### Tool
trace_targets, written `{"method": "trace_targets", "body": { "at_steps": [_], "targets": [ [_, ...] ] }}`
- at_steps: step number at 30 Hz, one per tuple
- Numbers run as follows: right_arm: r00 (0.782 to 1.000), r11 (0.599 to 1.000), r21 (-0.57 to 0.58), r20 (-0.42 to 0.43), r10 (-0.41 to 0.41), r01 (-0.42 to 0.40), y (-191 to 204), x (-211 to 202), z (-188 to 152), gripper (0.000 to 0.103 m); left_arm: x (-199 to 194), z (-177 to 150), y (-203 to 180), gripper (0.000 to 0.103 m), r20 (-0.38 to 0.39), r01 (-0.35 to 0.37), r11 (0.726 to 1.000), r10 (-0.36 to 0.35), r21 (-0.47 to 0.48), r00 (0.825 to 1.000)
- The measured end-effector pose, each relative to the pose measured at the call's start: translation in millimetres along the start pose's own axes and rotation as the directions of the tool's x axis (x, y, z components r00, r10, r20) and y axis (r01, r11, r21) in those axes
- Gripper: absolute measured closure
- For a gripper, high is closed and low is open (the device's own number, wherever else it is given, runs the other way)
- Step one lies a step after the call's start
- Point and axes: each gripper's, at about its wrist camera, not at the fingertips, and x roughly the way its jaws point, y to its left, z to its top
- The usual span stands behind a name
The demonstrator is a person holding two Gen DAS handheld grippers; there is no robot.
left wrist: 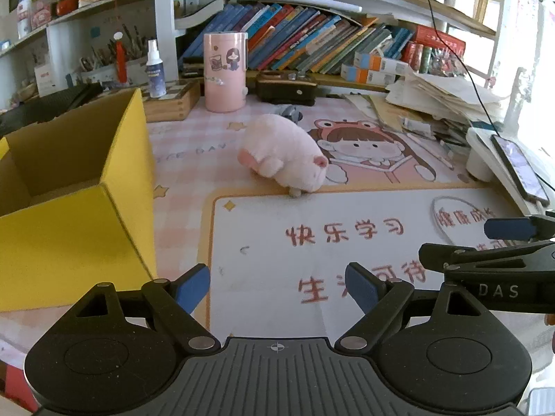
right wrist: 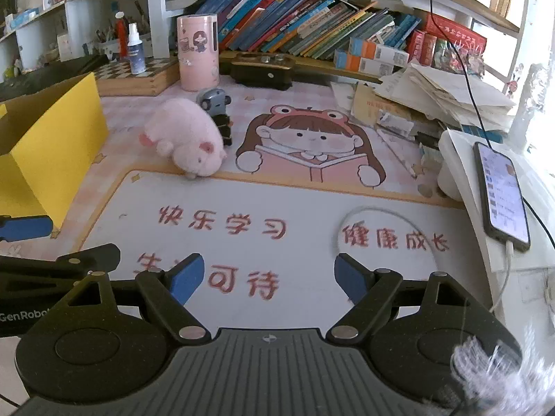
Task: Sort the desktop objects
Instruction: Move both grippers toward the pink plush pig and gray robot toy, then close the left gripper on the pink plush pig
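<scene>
Cartoon-printed tabletop (left wrist: 312, 242) lies bare between both sets of jaws, which stand apart and empty, while ahead, left of centre, the pink plush pig (left wrist: 284, 154), likely soft and light, invites a mid-body squeeze beside the yellow box (left wrist: 69, 242).

Black grippers, blue-padded fingers (left wrist: 194, 286)

Left tongs (left wrist: 277, 287) and right tongs (right wrist: 267, 277) gape, empty, side by side.

desk mat (left wrist: 312, 260); plush pig (left wrist: 284, 152), yellow box (left wrist: 69, 228)
</scene>
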Motion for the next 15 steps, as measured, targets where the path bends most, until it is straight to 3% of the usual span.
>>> {"method": "trace_targets", "body": {
  "at_steps": [15],
  "targets": [
    [0.995, 0.997, -0.001, 0.056, 0.078, -0.078, -50.0, 25.3, 29.4, 0.022, 35.1, 40.5, -12.7, 0.016, 0.003, -0.091, 0.987, 0.092, -0.135, 0.996]
  ]
}}
